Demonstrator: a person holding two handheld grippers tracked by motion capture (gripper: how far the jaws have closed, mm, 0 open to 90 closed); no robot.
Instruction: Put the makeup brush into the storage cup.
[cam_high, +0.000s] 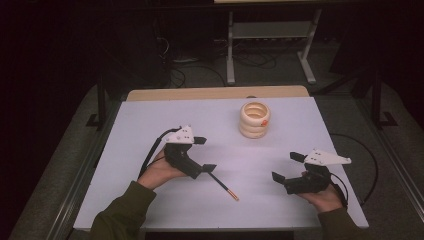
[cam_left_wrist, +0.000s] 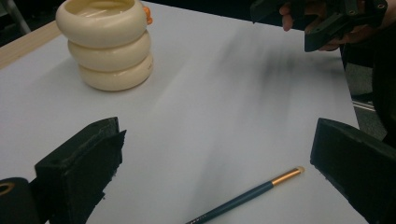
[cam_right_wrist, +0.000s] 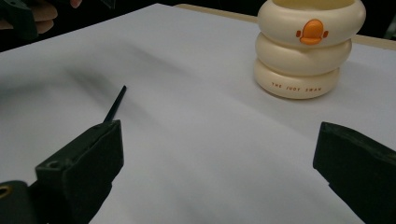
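Observation:
A cream holder (cam_high: 254, 119) shaped like three stacked rings, with an orange duck bill on its side, stands upright on the far middle of the white table (cam_high: 150, 120). A thin dark brush (cam_high: 223, 186) with a gold ferrule and pale tip lies flat near the front centre. My left gripper (cam_high: 204, 154) is open just left of the brush's handle end, nothing between its jaws. My right gripper (cam_high: 287, 166) is open at the front right, empty too. The left gripper view has the brush (cam_left_wrist: 247, 195) low between the jaws and the holder (cam_left_wrist: 108, 44) beyond. The right gripper view has the holder (cam_right_wrist: 308, 46) ahead and the brush handle (cam_right_wrist: 115, 103) at left.
A wooden strip (cam_high: 215, 93) runs along the table's far edge. Beyond it, on the dark floor, stand a white desk frame (cam_high: 270, 45) and loose cables (cam_high: 190, 70). A black cable (cam_high: 370, 165) trails off the table's right side.

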